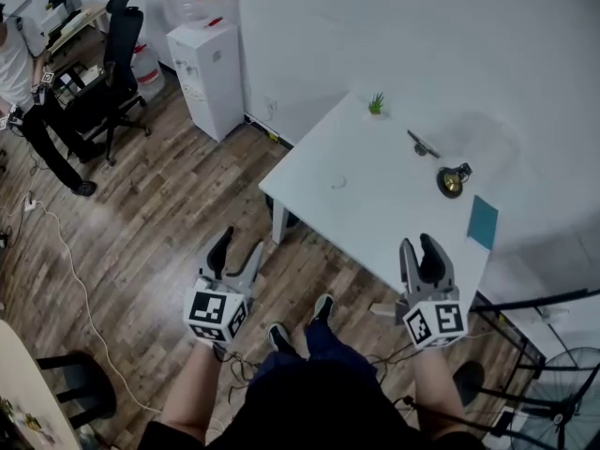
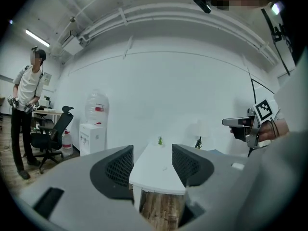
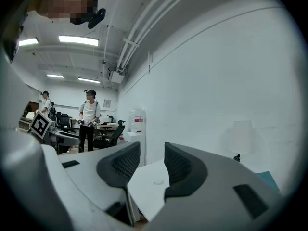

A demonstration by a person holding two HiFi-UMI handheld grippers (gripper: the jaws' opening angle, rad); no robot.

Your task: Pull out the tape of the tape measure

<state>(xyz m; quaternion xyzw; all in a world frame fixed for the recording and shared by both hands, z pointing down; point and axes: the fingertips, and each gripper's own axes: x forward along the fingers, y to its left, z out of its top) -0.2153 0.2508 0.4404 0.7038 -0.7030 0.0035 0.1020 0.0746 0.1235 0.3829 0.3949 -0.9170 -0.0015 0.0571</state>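
1. Wearer's dark lap (image 1: 309,392) fills 6 o'clock of head view. Left gripper (image 1: 239,249) sits at 8 o'clock over wood floor (image 1: 159,214). Right gripper (image 1: 419,249) is at 4 o'clock, by near edge of white table (image 1: 375,195). Both have jaws apart w/ nothing between. Tape measure (image 1: 453,180), round + dark, lies on table at 3 o'clock, well apart from both grippers, w/ teal card (image 1: 483,221) near it.
2. Left gripper view: jaws wide, only table end seen thru gap. Right gripper at 3 o'clock, standing person (image 2: 26,114) at 9 o'clock.
3. Right gripper view: jaws moderately apart, empty, table corner btwn them.
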